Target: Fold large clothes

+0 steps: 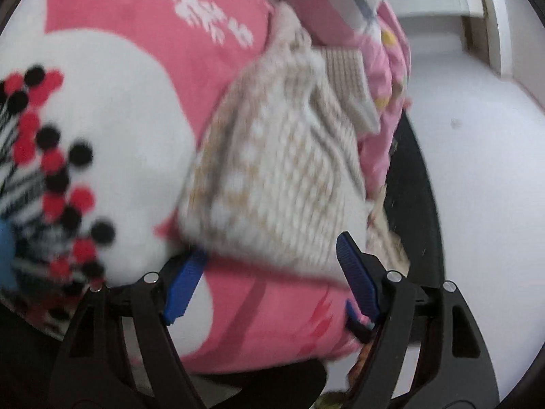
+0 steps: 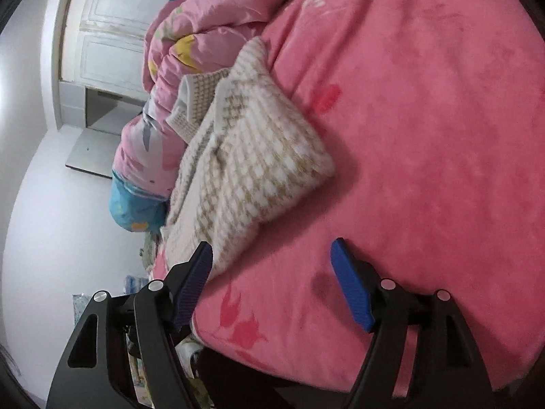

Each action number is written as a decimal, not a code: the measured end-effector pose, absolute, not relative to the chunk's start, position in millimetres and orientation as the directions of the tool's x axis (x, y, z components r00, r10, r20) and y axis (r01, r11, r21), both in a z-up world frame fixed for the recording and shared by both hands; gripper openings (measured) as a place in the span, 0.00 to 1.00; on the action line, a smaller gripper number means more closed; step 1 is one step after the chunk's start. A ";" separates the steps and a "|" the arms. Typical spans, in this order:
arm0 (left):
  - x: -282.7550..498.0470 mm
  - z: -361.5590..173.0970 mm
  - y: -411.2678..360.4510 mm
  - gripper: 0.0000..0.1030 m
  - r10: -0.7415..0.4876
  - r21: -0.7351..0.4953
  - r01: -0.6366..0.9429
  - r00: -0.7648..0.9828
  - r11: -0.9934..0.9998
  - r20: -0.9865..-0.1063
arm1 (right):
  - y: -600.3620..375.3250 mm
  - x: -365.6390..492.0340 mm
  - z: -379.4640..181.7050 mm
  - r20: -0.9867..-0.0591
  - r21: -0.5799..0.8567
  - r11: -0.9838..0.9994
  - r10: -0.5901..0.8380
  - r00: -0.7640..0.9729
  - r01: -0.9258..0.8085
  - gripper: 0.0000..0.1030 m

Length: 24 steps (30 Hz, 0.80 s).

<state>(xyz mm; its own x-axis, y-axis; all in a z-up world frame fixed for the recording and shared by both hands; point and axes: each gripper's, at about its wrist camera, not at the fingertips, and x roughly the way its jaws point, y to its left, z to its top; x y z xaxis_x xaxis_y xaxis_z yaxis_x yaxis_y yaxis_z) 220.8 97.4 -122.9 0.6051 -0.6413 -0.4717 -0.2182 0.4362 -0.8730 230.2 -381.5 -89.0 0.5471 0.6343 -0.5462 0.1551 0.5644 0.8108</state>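
Hand-held gripper [image 1: 272,272] sees polka-dot print [image 1: 51,170].

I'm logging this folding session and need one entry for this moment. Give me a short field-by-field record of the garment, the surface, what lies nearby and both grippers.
garment: cream and tan knit sweater, lying bunched and partly folded
surface: pink plush blanket with a white patch and red and black dots in the left view
nearby: pink quilt heaped beside the sweater
left gripper: open, jaws either side of the sweater's near edge
right gripper: open, holding nothing
background: white door
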 end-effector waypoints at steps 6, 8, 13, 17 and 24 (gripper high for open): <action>228.2 -115.6 95.4 0.49 -0.463 -0.803 -0.312 0.687 0.508 -0.560 | -365.6 277.1 -100.0 -0.611 0.726 0.665 0.506 0.608 0.176 0.49; 234.4 -106.8 85.7 0.35 -0.366 -0.701 -0.329 0.671 0.633 -0.645 | -356.2 279.7 -93.8 -0.660 0.648 0.740 0.429 0.617 0.180 0.40; 225.7 -48.8 43.2 0.14 -0.138 -0.363 -0.170 0.716 0.916 -0.684 | -342.6 263.4 -35.1 -0.640 0.503 0.857 0.281 0.715 0.114 0.11; 199.6 1.5 28.8 0.12 -0.114 -0.269 -0.070 0.783 0.960 -0.612 | -331.8 243.6 15.7 -0.588 0.412 0.910 0.220 0.779 0.054 0.09; 127.5 32.1 43.4 0.12 -0.226 -0.291 0.056 0.770 0.955 -0.596 | -350.5 171.2 51.5 -0.542 0.421 0.907 0.258 0.800 -0.008 0.09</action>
